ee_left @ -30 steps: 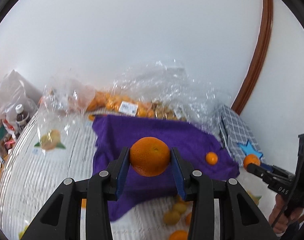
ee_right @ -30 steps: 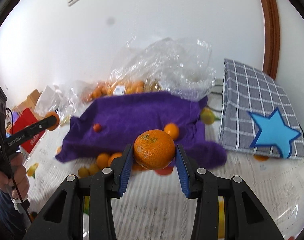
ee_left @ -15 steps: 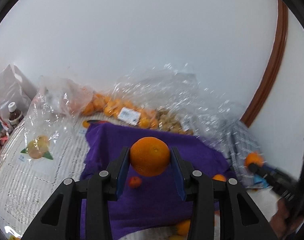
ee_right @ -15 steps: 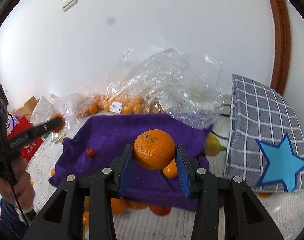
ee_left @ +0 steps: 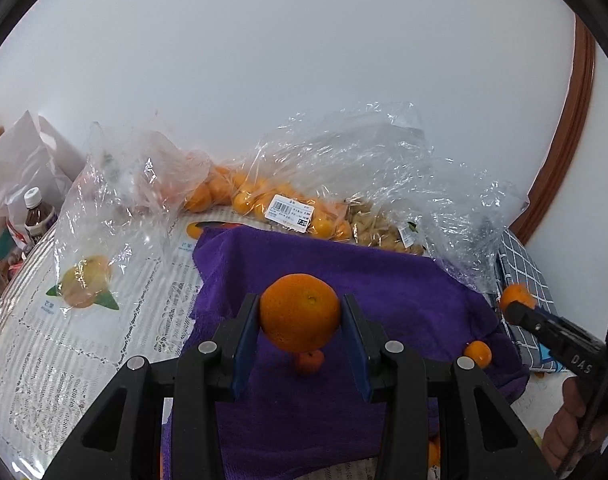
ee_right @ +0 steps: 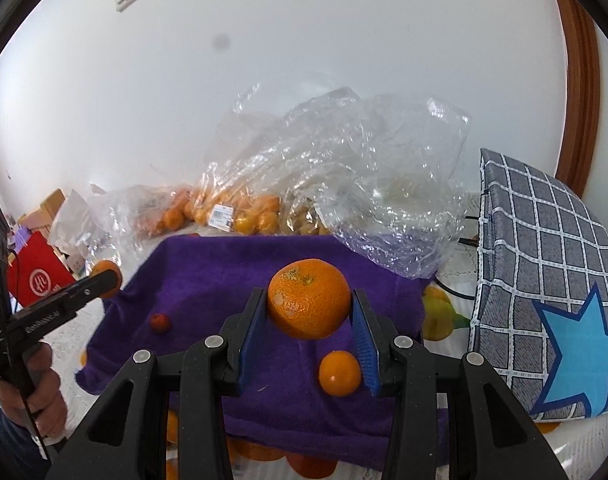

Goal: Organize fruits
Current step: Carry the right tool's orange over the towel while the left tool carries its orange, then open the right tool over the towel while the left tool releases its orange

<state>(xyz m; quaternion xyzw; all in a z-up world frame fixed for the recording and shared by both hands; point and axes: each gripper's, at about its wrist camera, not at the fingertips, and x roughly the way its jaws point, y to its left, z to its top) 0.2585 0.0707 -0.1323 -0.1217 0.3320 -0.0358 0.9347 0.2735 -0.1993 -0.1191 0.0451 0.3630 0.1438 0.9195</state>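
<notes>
Left gripper (ee_left: 299, 334) is angled downward, blue pads (ee_left: 245, 338) pressed against an orange (ee_left: 299, 312). Right gripper (ee_right: 310, 330) is tilted likewise, clamped on a mandarin (ee_right: 308, 298). Each handle is gripped by a bare hand (ee_right: 39, 396).

Checked pouch (ee_right: 544, 264) beside purple towel (ee_right: 223, 276); bottle (ee_left: 37, 216) far left.
</notes>
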